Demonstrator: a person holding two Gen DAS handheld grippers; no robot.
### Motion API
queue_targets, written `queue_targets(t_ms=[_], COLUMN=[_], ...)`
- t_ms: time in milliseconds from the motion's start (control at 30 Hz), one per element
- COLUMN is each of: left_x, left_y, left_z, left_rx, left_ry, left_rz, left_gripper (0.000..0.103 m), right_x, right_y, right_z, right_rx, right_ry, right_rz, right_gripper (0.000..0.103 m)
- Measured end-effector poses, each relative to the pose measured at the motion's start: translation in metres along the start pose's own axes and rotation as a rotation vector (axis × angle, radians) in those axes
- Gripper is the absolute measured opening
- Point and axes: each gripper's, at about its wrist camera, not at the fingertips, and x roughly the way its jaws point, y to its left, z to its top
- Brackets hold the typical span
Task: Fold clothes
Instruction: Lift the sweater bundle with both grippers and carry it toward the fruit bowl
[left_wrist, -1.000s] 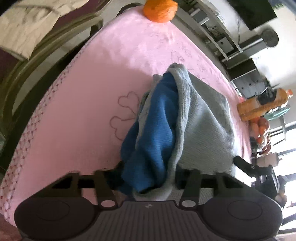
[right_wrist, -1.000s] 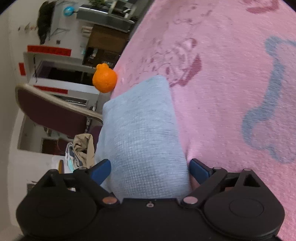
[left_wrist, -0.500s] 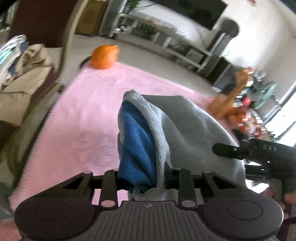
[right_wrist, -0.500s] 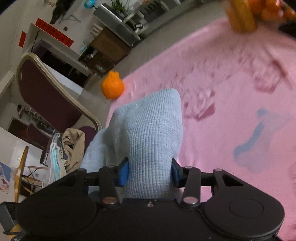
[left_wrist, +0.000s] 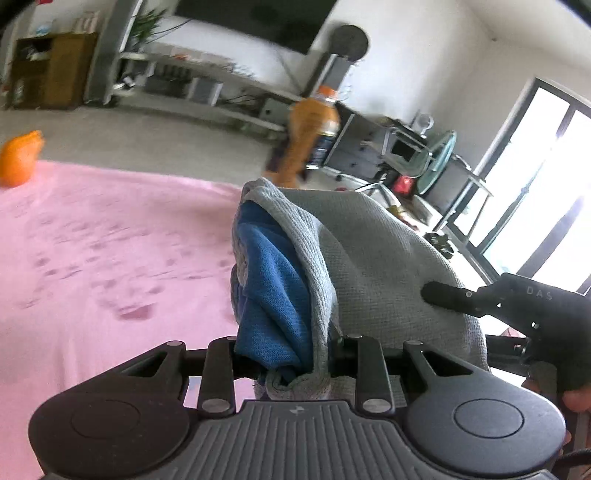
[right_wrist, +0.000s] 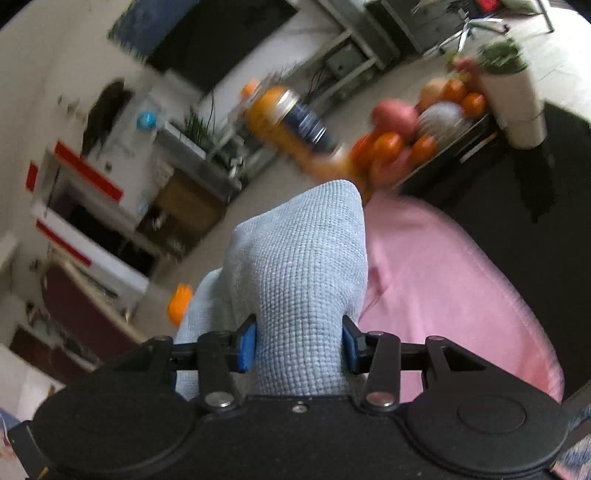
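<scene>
Left hand-held gripper (left_wrist: 282, 360) clamps grey-blue garment (left_wrist: 354, 258); right hand-held gripper (right_wrist: 299, 341) pinches it, both angled downward.

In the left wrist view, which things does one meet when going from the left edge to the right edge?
orange fruit → pink blanket → blue cloth → grey cloth → right gripper

White walls (left_wrist: 424, 55), bright window (left_wrist: 546, 177), dark television (left_wrist: 258, 22), grey floor (left_wrist: 147, 129)
</scene>
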Motion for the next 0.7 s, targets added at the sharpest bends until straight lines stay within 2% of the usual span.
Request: queue_targets(t_ms=[67, 167, 200, 233, 300, 333, 367, 433, 533, 600, 700], left_x=[0.034, 0.100, 0.112, 0.118, 0.131, 0.130, 0.124, 0.108, 0.080, 0.068, 0.069], left_y=[-0.006, 0.001, 0.007, 0.015, 0.031, 0.033, 0.033, 0.031, 0.024, 0.010, -0.018], left_z=[-0.002, -0.021, -0.028, -0.035, -0.048, -0.050, -0.049, -0.043, -0.031, -0.022, -0.014], left_rx=[-0.030, -0.107, -0.131, -0.156, -0.207, -0.201, -0.177, -0.138, -0.071, 0.013, 0.143], left_ry=[0.021, 0.156, 0.187, 0.202, 0.233, 0.241, 0.244, 0.248, 0.215, 0.184, 0.172], left_rz=[-0.016, 0.035, 0.046, 0.046, 0.047, 0.046, 0.044, 0.032, 0.034, 0.074, 0.186], left_gripper=[0.029, 0.032, 0.031, 0.031, 0.039, 0.038, 0.037, 0.037, 0.038, 0.038, 0.038], right_x=[0.001, 0.013, 0.023, 0.035, 0.056, 0.058, 0.052, 0.037, 0.020, 0.012, 0.004], right_y=[-0.030, -0.078, -0.096, -0.114, -0.133, -0.135, -0.132, -0.125, -0.108, -0.098, -0.086], right_z=[0.013, 0.024, 0.024, 0.022, 0.024, 0.025, 0.026, 0.024, 0.021, 0.019, 0.017], right_rx=[0.027, 0.069, 0.097, 0.132, 0.155, 0.136, 0.108, 0.068, 0.014, -0.010, -0.017], right_ry=[-0.032, -0.077, -0.075, -0.063, 0.037, 0.056, 0.044, 0.007, -0.049, -0.079, -0.097], right_rz=[0.005, -0.018, -0.060, -0.119, -0.276, -0.295, -0.275, -0.275, -0.312, -0.327, -0.302], right_gripper=[0.044, 0.049, 0.057, 0.059, 0.063, 0.068, 0.068, 0.078, 0.078, 0.078, 0.078])
